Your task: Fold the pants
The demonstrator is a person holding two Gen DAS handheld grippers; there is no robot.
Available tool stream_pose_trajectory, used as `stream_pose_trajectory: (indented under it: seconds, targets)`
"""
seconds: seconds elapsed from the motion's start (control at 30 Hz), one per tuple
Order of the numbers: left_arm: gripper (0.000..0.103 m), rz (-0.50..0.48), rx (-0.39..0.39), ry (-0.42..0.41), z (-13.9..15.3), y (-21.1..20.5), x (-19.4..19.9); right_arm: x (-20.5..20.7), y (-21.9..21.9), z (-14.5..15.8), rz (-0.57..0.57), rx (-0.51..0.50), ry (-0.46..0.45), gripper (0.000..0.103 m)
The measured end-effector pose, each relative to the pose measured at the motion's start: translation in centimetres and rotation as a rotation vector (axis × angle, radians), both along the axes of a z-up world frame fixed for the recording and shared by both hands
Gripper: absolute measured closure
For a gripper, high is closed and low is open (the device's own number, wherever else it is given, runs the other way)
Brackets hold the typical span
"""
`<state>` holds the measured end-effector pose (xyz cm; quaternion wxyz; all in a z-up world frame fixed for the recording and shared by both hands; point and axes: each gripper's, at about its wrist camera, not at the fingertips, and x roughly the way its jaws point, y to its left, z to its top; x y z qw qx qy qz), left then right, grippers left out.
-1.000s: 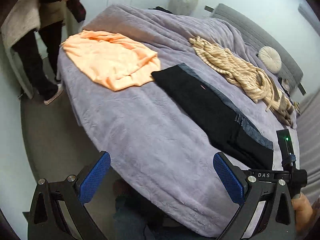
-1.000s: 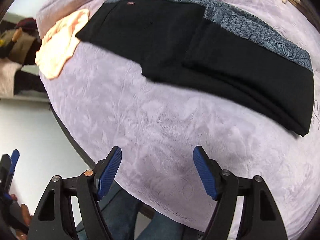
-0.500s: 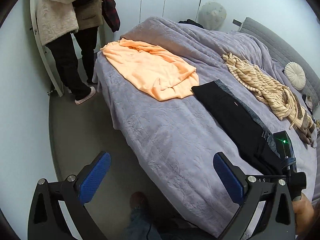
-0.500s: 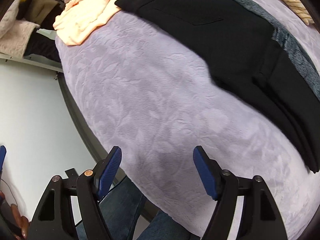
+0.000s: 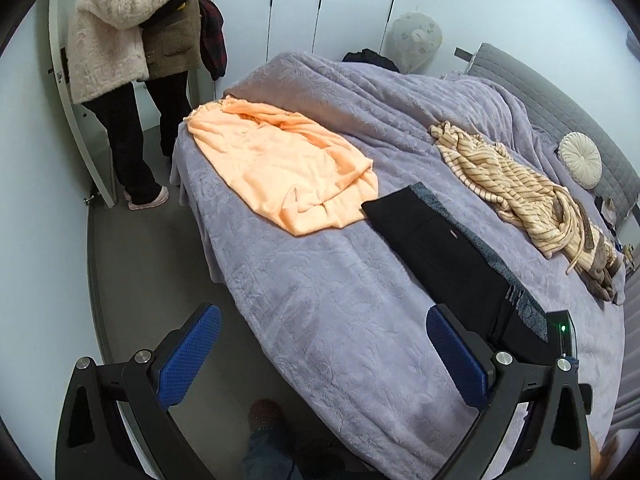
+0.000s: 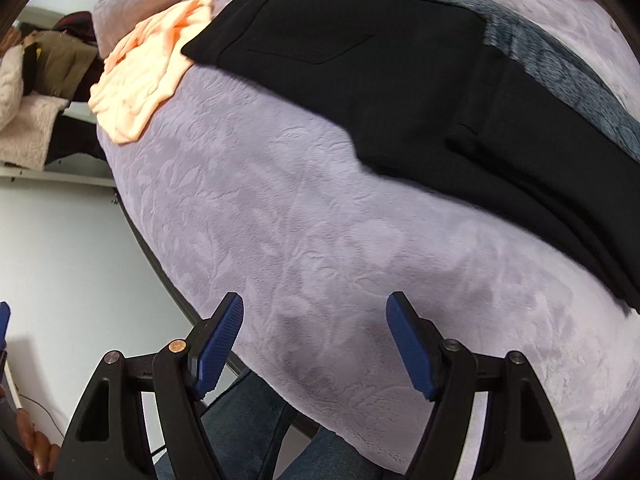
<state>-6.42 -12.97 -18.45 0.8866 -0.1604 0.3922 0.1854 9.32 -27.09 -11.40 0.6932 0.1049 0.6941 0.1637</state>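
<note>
Ahead of the jaws, matt black cloth pants (image 6: 420, 92) with a fuzzy grey lining lie on a plush, embossed lilac blanket (image 6: 320, 240); left of them, soft peach fabric (image 5: 280, 164).

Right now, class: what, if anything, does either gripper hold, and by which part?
Nothing. The left gripper and right gripper are both open and empty; the black pants lie untouched on the bed.

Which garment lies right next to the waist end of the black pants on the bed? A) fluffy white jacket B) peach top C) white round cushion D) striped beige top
B: the peach top reaches the waist end of the black pants on the purple blanket; the striped beige top lies apart, on the pants' far side.
</note>
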Motion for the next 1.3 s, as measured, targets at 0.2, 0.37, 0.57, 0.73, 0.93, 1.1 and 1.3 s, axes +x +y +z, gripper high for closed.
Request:
stream_pose_trajectory:
  seconds: [0.2,0.37,0.57,0.73,0.93,1.1,1.3]
  targets:
    - [0.000,-0.010,-0.046,0.015,0.5,0.2,1.5,0.3,-2.5,1.4,-0.055,0.037,-0.053,0.026]
    - [0.000,-0.079,-0.105,0.134,-2.2,0.0,3.5,-0.2,-5.3,3.1,-0.096,0.054,-0.111,0.023]
    - [0.000,-0.210,-0.186,0.313,-6.7,0.0,7.6,-2.4,-10.3,0.8,-0.300,0.064,-0.043,0.023]
    - [0.000,-0.362,-0.230,0.384,-9.1,-0.1,14.2,-3.5,-12.6,-0.7,-0.499,0.045,0.005,0.023]
    - [0.000,-0.502,-0.139,0.404,-8.6,-1.0,21.8,-1.1,-10.2,0.4,-0.556,-0.010,-0.002,0.023]
    - [0.000,-0.516,-0.108,0.323,-5.1,-0.5,23.4,3.5,-4.9,0.0,-0.399,0.002,0.032,0.023]
    - [0.000,-0.408,-0.121,0.265,-2.9,1.4,19.1,8.0,1.6,0.1,-0.093,-0.006,0.010,0.023]
